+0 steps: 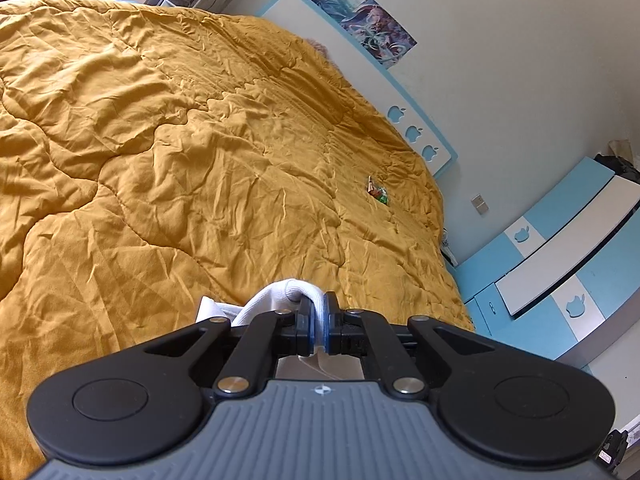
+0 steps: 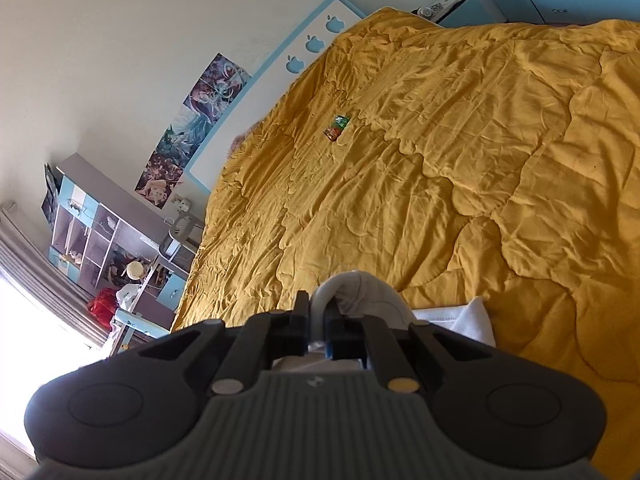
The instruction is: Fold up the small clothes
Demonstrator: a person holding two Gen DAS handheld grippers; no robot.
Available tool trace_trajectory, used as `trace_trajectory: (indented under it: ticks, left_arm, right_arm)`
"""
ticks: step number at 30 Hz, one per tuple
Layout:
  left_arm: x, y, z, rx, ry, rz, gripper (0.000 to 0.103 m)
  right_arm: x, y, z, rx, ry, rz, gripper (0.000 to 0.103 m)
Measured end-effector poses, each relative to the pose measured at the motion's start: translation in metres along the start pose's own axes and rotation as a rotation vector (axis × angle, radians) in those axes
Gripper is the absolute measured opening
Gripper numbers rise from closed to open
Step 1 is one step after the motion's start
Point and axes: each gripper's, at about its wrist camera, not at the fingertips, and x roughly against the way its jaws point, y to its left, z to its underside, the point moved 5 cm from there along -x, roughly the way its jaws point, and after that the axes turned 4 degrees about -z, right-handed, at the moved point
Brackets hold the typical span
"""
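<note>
Bulging over the fingertips, a white ribbed garment is pinched tight in the left gripper; the right gripper clamps its own bunched white fold, cloth trailing beside both above the mustard quilt.

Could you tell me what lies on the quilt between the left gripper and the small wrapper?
Only bare, wrinkled yellow quilt separates the left gripper from the wrapper, seen in the left wrist view.

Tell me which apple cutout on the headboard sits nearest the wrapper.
The end apple cutout of the three, closest to the headboard's corner; the wrapper lies just beside it on the quilt.
</note>
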Motion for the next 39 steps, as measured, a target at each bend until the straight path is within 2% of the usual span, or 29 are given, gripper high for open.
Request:
trace_trajectory:
  ticks: [8,15,19,21,23,24,25,26,28,30,33,37,39]
  left_arm:
    - [-0.036,0.012,-0.004,0.020,0.045,-0.040,0.004]
    - [-0.072,0.026,-0.003,0.093,0.084,-0.101,0.004]
    - [-0.083,0.033,-0.001,0.093,0.099,-0.132,0.005]
    - [-0.084,0.039,-0.004,0.110,0.080,-0.171,0.011]
    - [-0.080,0.045,-0.012,0.144,0.058,-0.187,0.034]
    - [-0.076,0.047,-0.016,0.151,0.037,-0.202,0.040]
    - [-0.066,0.047,-0.023,0.146,-0.016,-0.229,0.047]
    - [-0.057,0.046,-0.029,0.128,-0.066,-0.242,0.050]
    - [-0.040,0.043,-0.040,0.090,-0.121,-0.252,0.056]
    - [-0.023,0.039,-0.050,0.072,-0.120,-0.204,0.057]
    - [0.006,0.030,-0.053,0.057,-0.087,-0.094,0.059]
    - [0.048,0.013,-0.035,-0.030,-0.034,-0.048,0.061]
    - [0.069,0.010,-0.016,-0.011,0.005,0.014,0.064]
  right_arm:
    - [-0.040,-0.026,-0.003,-0.054,0.010,0.042,0.002]
    - [-0.077,-0.046,-0.001,-0.081,0.031,0.134,0.002]
    - [-0.088,-0.057,0.000,-0.103,0.041,0.167,0.002]
    - [-0.090,-0.064,0.000,-0.135,0.042,0.189,0.003]
    - [-0.088,-0.070,-0.001,-0.177,0.037,0.180,0.006]
    - [-0.083,-0.072,-0.003,-0.186,0.009,0.182,0.023]
    - [-0.074,-0.073,-0.008,-0.182,-0.045,0.211,0.057]
    - [-0.064,-0.075,-0.013,-0.179,-0.102,0.229,0.065]
    - [-0.042,-0.080,-0.026,-0.216,-0.177,0.190,0.055]
    - [-0.019,-0.084,-0.035,-0.279,-0.197,0.148,0.055]
    - [0.019,-0.074,-0.037,-0.263,-0.226,0.076,0.054]
    - [0.065,-0.051,-0.018,-0.170,-0.151,0.070,0.058]
    - [0.088,-0.038,0.006,-0.130,-0.113,0.073,0.063]
